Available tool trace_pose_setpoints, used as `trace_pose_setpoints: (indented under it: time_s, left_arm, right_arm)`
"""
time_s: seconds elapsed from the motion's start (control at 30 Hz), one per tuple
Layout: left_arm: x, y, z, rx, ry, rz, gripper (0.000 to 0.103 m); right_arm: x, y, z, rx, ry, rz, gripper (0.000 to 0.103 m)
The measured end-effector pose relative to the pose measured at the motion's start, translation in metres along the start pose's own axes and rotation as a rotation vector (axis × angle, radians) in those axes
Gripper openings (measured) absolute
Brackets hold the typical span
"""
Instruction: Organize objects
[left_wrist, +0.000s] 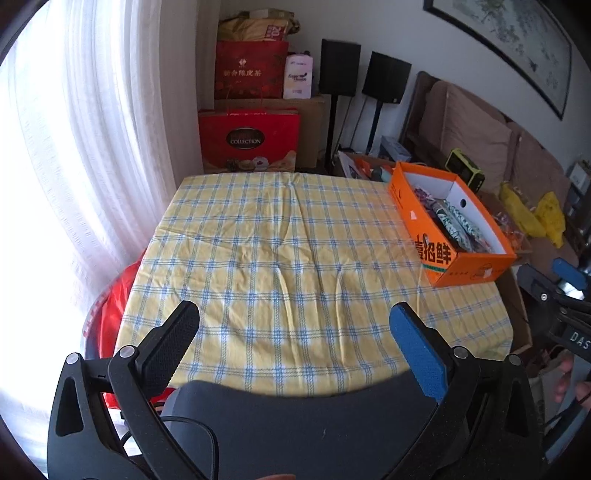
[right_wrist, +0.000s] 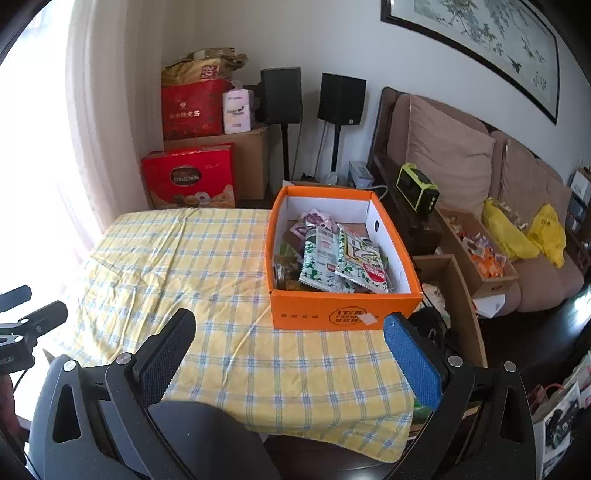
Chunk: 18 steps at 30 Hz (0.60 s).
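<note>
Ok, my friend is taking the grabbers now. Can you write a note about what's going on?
Left gripper: open, empty, above the table's near edge.
Right gripper: open, empty, facing the orange box.
The box sits on the right part of the checked tablecloth; snack packets are piled inside.
Done: no loose items show on the cloth, so the packets look put away.
Left: probably nothing on the table; check before stopping.

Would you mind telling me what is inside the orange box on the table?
The orange box holds a loose pile of snack packets: green-and-white ones on top, a purple one behind, something dark at the front left. Whatever lies beneath the pile is covered.
</note>
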<state>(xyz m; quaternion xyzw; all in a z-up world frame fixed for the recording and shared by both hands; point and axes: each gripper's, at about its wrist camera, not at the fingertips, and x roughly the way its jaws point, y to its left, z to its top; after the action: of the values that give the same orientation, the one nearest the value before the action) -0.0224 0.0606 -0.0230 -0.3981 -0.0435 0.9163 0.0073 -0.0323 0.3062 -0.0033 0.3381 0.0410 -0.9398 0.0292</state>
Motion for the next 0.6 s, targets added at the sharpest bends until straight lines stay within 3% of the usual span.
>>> trace_pose_setpoints:
  time_s: [0.6]
  left_arm:
    - [-0.012,-0.018,-0.002,0.036,-0.023,0.005,0.103]
  right_arm:
    - [-0.009,0.009,-0.009,0.001,0.004,0.004,0.103]
